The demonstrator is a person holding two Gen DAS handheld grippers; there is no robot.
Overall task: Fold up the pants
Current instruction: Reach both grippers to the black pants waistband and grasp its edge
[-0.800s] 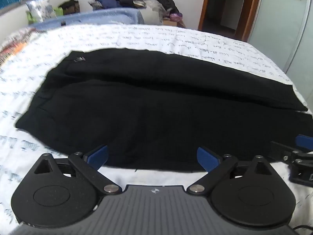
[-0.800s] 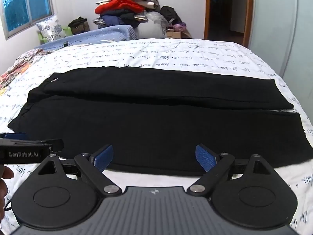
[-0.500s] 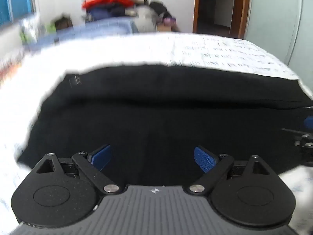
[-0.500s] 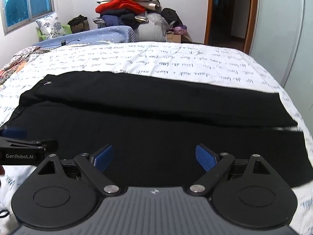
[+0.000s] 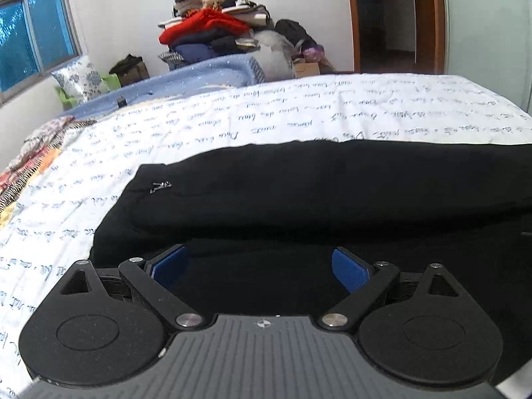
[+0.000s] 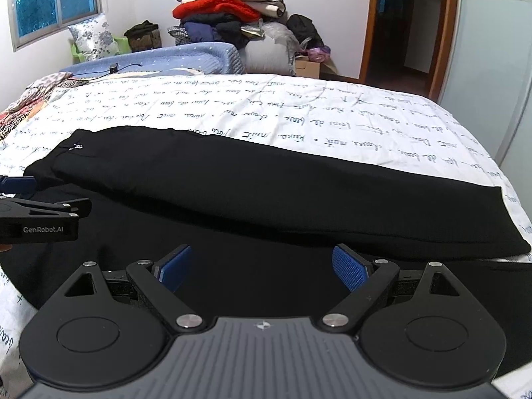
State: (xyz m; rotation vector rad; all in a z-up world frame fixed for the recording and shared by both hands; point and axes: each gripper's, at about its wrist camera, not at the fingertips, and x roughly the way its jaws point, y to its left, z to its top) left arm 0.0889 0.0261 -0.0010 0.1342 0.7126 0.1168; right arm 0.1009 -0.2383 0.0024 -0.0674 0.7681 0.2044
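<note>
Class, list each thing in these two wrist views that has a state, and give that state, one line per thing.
black pants: spread flat on the bed, legs side by side, unfolded
left hand-held gripper: open, holding nothing
right hand-held gripper: open, holding nothing
door: open

A bed point(image 6: 332, 109) with a white, script-printed cover carries black pants point(image 6: 266, 193) laid lengthwise along its near edge.

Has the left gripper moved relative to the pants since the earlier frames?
Yes. The left gripper has moved forward over the black pants: earlier the white bedspread showed in front of its fingers at the pants' near edge; now only black cloth lies between them.
</note>
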